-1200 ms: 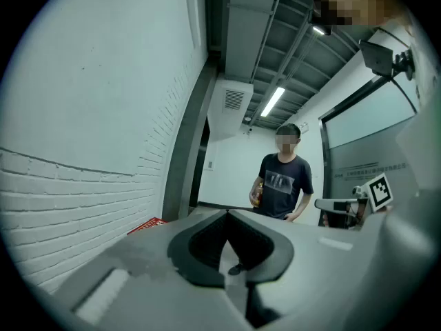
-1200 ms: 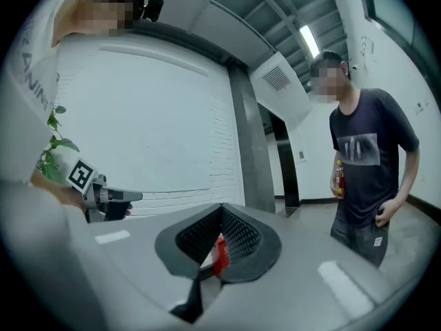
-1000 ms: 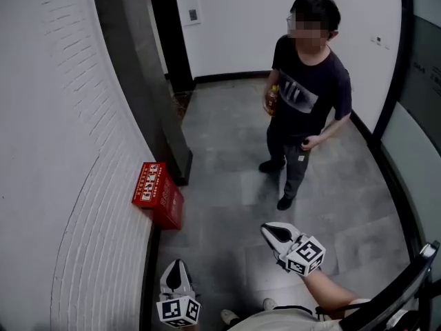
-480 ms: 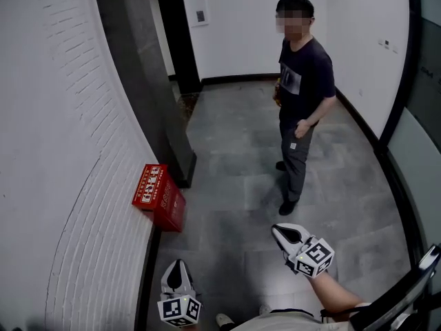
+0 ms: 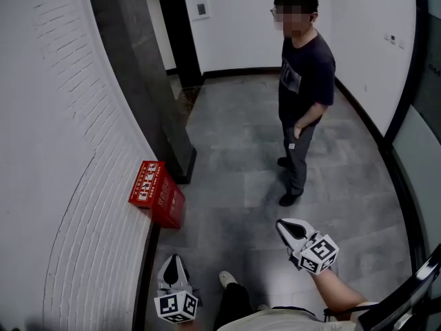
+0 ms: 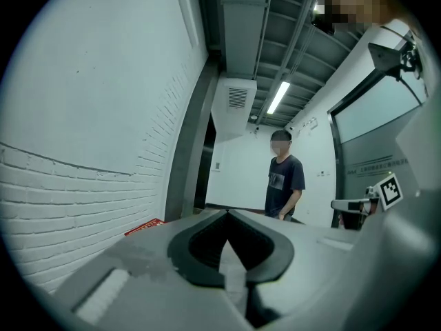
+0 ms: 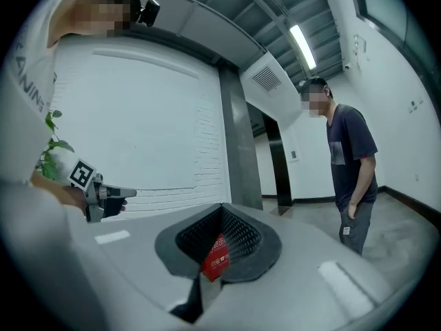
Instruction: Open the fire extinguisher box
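The red fire extinguisher box [image 5: 155, 193] sits lid shut on the floor against the white brick wall. It shows low at the left in the left gripper view as the box [image 6: 145, 227], and through the jaw window in the right gripper view as the box [image 7: 218, 257]. My left gripper [image 5: 174, 258] hangs near the wall, well short of the box, its jaws together and empty [image 6: 227, 214]. My right gripper [image 5: 281, 223] is held over the floor to the box's right, also shut with nothing in it [image 7: 221, 207].
A person [image 5: 302, 95] in a dark T-shirt stands on the grey tiled floor [image 5: 234, 150] beyond the box. A dark pillar [image 5: 148, 95] rises just behind the box. A dark doorway [image 5: 180, 33] lies further back. Glass panelling [image 5: 413, 150] lines the right side.
The standing person has turned side-on and dropped a hand to a pocket. The wearer's leg and shoe have come into view at the bottom. Both grippers have sunk slightly in the view.
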A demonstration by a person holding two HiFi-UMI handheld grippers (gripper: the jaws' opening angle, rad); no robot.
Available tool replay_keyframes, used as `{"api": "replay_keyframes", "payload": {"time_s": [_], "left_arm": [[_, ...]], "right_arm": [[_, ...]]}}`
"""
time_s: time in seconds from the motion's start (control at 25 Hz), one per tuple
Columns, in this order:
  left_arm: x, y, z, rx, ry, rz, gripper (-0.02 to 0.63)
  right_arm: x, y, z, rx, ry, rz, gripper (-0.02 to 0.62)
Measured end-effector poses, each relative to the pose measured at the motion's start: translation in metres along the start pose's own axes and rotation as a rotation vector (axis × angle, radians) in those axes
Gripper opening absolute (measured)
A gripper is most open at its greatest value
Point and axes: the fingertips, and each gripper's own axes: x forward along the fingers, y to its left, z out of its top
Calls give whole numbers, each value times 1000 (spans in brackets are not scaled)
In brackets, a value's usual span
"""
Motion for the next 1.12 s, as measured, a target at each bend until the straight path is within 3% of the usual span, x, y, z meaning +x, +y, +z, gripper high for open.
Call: {"api": "replay_keyframes", "payload": {"time_s": [0.32, 0.6, 0.88, 1.12], "left_arm": [[61, 28, -1, -17, 1, -6, 6], [155, 80, 10, -23, -7, 11, 6], [232, 174, 34, -46, 8, 103, 6], [252, 227, 49, -52, 11, 183, 6]], "right_arm": [[60, -21, -5, -14, 23, 18, 5], [168, -50, 6, -52, 65, 52, 5], [319, -64, 27, -56, 86, 126, 5], [406, -51, 36, -51, 91, 216, 5]]}}
